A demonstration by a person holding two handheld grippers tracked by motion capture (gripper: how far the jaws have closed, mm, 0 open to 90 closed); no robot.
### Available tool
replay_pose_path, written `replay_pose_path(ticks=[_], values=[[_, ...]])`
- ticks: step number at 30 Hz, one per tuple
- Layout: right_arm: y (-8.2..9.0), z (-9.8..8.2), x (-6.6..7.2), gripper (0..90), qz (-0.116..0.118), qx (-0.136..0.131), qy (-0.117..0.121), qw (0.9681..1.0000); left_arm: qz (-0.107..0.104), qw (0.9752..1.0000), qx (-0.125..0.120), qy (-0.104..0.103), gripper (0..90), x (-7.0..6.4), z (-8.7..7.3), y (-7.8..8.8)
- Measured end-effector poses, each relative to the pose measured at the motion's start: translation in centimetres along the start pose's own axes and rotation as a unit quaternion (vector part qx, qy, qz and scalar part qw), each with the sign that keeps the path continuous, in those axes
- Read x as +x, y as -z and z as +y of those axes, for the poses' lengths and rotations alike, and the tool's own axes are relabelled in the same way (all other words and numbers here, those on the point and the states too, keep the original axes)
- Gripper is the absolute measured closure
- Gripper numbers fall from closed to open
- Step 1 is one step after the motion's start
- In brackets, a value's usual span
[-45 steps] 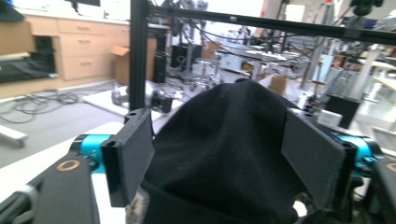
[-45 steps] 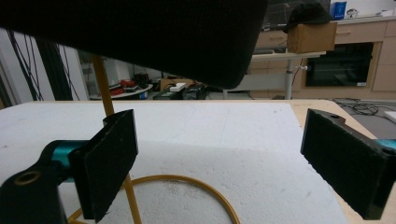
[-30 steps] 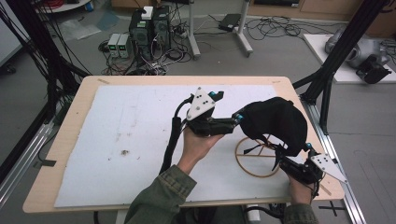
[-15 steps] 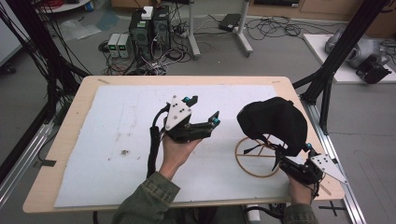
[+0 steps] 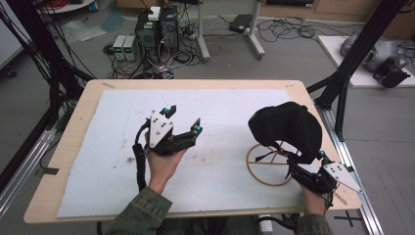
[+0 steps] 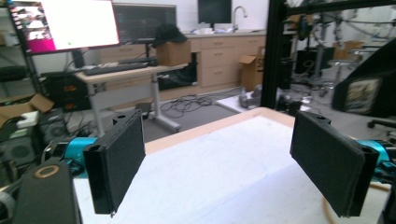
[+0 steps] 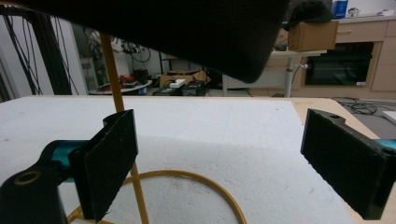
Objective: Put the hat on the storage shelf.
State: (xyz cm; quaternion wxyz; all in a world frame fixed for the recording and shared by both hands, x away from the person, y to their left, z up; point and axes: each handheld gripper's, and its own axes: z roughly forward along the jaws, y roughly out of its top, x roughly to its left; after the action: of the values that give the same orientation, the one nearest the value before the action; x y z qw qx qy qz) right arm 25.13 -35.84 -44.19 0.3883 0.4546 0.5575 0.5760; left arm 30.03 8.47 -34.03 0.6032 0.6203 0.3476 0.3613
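Note:
A black cap (image 5: 286, 127) sits on a thin yellow wooden stand with a ring base (image 5: 266, 180) at the table's right. My right gripper (image 5: 304, 164) is low at the front right of the stand, open, under the cap's rim. In the right gripper view the cap (image 7: 187, 28) hangs overhead. The stand's post (image 7: 112, 74) runs down beside the left jaw, and the ring (image 7: 196, 179) lies between the open jaws of my right gripper (image 7: 219, 163). My left gripper (image 5: 183, 118) is held up over the table's middle, open and empty, well left of the cap; between its jaws (image 6: 219, 163) I see bare sheet.
A white foam sheet (image 5: 107, 161) covers the wooden table (image 5: 63, 142). Black frame posts (image 5: 350, 63) rise just off the right edge, and more stand at the left. Computers and cables (image 5: 156, 34) lie on the floor beyond the far edge. A small dark speck (image 5: 131, 159) marks the sheet.
My left gripper has drawn away from the cap's left side and moved left to the table's middle, staying open. The right gripper, the cap and the stand have not moved.

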Motion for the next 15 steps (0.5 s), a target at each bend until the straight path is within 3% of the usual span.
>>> replay_pose_path(ticks=[10,15], values=[[0.0,-0.1,0.2,10.2,0.000,0.002,0.004,1.0000,0.038,0.9991,0.017,-0.010,18.2,1.6,-1.6,1.9],[0.0,-0.1,0.2,10.2,-0.002,0.002,0.003,1.0000,0.061,0.9980,0.020,-0.003,18.2,2.8,-2.8,3.3]])
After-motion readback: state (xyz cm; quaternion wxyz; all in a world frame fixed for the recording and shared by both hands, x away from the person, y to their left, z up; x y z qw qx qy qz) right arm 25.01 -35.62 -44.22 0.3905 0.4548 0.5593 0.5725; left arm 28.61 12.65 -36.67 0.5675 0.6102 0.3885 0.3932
